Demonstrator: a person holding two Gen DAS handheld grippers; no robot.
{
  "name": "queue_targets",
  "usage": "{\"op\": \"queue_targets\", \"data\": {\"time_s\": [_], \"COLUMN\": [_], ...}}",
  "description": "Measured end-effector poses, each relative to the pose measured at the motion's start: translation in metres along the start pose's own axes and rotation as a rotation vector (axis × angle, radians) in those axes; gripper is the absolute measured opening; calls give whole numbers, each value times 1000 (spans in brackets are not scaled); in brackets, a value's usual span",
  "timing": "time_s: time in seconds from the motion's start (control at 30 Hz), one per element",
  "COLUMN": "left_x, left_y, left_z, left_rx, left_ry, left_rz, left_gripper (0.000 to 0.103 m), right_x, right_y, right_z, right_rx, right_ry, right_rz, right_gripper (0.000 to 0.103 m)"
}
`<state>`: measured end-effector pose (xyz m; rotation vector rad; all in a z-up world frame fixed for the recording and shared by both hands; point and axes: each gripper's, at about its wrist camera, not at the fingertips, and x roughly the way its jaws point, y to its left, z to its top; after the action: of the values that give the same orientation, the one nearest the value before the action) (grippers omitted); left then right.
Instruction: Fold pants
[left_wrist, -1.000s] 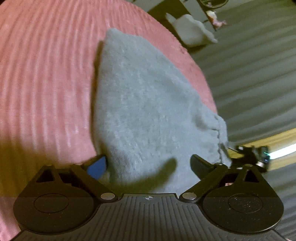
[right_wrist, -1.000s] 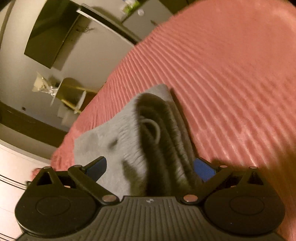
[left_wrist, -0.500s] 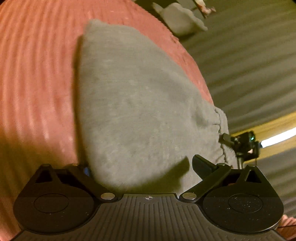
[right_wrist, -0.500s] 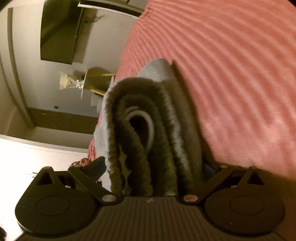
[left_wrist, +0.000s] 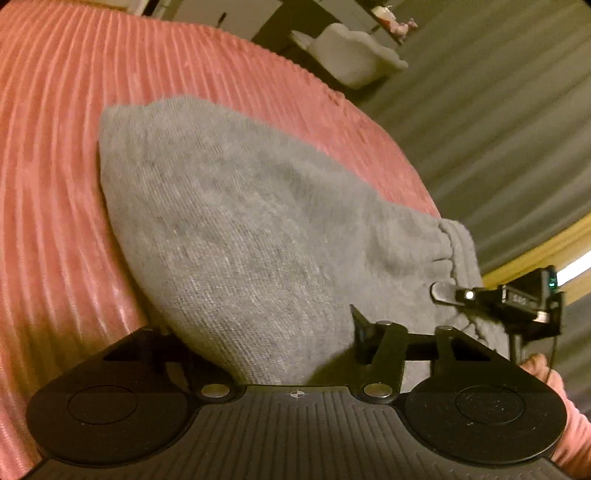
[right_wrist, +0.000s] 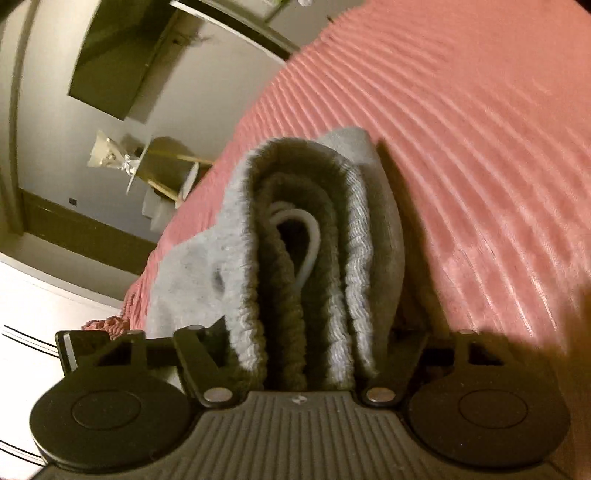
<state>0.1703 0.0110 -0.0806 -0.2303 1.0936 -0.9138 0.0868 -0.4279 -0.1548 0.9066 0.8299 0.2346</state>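
Grey sweatpants (left_wrist: 258, 229) folded into a thick bundle, lying on a pink ribbed bedspread (left_wrist: 55, 147) close to the bed's edge, striped floor beyond. Left tool (left_wrist: 284, 328) closing over the bundle's folded end; one finger dug into the fabric, the other hidden under the cloth, so grip not confirmed. Right tool (right_wrist: 306, 339) closing on the stacked waistband layers (right_wrist: 351, 258), cloth filling the gap and touching both fingers. White drawstring (right_wrist: 306, 236) looped between the layers. Right tool's tip also visible from the left wrist, at the gathered waistband.
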Motion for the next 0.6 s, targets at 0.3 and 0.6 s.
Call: {"op": "queue_targets", "data": {"time_s": [0.3,0.6], "left_x": [-10,41], "left_y": [-43,-30], "left_z": [34,77], "left_rx": [99,59], "left_ry": [-117,-93], "left_rz": [-28,160], "left_gripper": [43,54], "right_x": [-15,6], "right_y": [70,52], "right_z": [26,81], "right_rx": [-152,-140], "right_ry": [-111,-129], "right_rz": [-22,-286], "right_gripper": [61,78]}}
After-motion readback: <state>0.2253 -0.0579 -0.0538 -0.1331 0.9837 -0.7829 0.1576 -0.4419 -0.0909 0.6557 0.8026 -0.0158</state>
